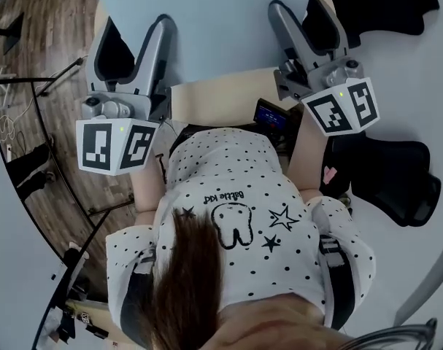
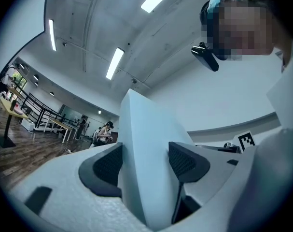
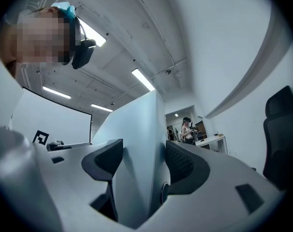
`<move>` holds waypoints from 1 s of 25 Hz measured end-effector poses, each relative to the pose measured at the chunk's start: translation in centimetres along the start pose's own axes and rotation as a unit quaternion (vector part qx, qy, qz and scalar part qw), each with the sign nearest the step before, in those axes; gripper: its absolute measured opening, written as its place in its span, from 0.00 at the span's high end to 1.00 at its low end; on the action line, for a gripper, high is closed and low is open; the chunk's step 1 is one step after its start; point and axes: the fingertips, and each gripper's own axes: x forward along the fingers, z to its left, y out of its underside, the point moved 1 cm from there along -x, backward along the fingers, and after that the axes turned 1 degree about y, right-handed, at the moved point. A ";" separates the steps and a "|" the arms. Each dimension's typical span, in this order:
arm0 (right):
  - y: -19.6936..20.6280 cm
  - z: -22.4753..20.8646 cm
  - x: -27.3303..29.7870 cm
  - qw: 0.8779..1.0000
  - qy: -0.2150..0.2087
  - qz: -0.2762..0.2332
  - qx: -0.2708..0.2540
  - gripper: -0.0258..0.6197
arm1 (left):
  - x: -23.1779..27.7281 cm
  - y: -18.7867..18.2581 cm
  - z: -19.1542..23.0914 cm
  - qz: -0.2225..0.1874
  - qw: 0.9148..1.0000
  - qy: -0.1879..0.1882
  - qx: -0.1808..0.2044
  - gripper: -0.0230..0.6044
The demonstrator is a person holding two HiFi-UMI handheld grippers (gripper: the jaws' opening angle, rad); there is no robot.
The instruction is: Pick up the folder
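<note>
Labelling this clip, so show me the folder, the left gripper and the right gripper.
folder (image 1: 221, 28), head view, flat blue face between the grippers.
left gripper (image 2: 145, 163), left gripper view, midway between its pads, clamped on the folder.
right gripper (image 3: 144, 162), right gripper view, midway between its pads, clamped on the folder.

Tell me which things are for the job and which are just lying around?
For the job: pale blue-grey flat folder, left tool, right tool, both shut on it.
Just lying about: black office chair, small dark gadget with blue screen.

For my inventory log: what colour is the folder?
Plain pale blue folder; best in the left gripper view.
</note>
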 end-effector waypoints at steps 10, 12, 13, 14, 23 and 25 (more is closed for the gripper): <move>-2.1 0.7 -1.5 0.999 -0.001 -0.032 -0.018 0.53 | -0.5 -1.7 -1.7 -0.028 0.999 0.014 0.017 0.48; -2.6 1.2 -1.6 0.999 -0.001 -0.035 -0.022 0.53 | -0.7 -2.2 -1.8 -0.033 0.999 0.016 0.017 0.48; -2.8 1.3 -1.7 0.999 -0.001 -0.036 -0.024 0.53 | -0.8 -2.4 -1.9 -0.035 0.999 0.018 0.017 0.48; -3.0 1.4 -1.7 0.999 -0.001 -0.037 -0.026 0.53 | -0.8 -2.5 -2.0 -0.037 0.999 0.019 0.017 0.48; -3.7 1.7 -2.2 0.999 -0.001 -0.043 -0.032 0.53 | -1.2 -3.2 -2.6 -0.041 0.999 0.023 0.019 0.48; -3.5 1.6 -2.0 0.999 -0.002 -0.041 -0.030 0.53 | -1.1 -3.1 -2.4 -0.039 0.999 0.021 0.020 0.48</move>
